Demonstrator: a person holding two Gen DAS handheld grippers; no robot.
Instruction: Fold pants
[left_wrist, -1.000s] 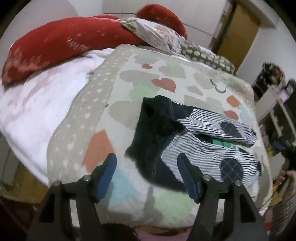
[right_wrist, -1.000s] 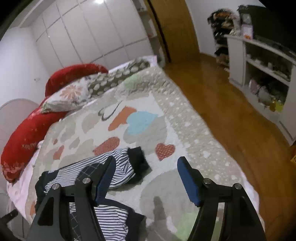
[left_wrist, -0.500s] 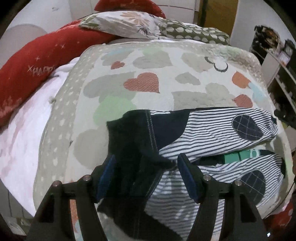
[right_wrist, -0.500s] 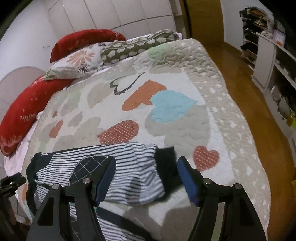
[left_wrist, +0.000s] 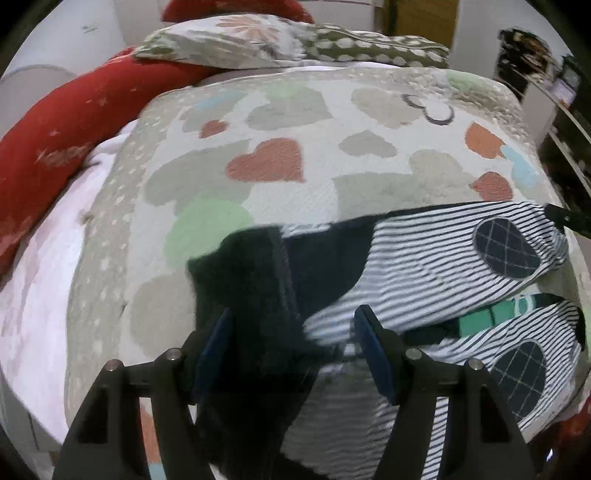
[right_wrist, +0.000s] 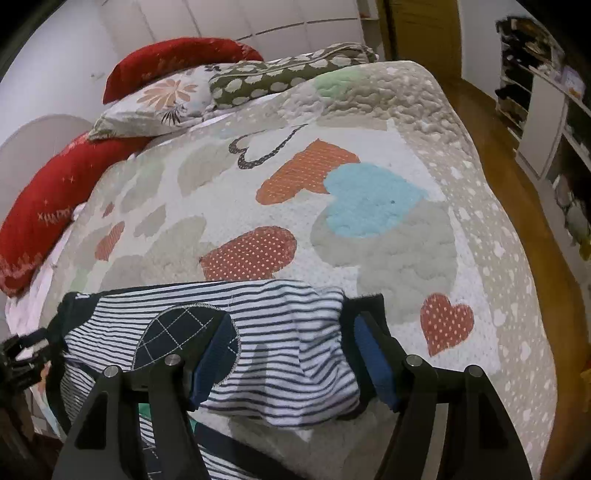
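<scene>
Pants: striped pants (left_wrist: 424, 266) spread near the bed's (right_wrist: 369, 110) foot edge, unfolded.
Left gripper (left_wrist: 291, 343): apart, straddling waistband.
Right gripper (right_wrist: 291, 347): apart, straddling cuff.
Left: every fold.

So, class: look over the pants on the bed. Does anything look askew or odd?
Yes. The striped pants are not lying flat: the two legs lie apart with a green patch showing between them, and the dark waistband end is rumpled. The leg cuff in the right wrist view is bunched too.
</scene>
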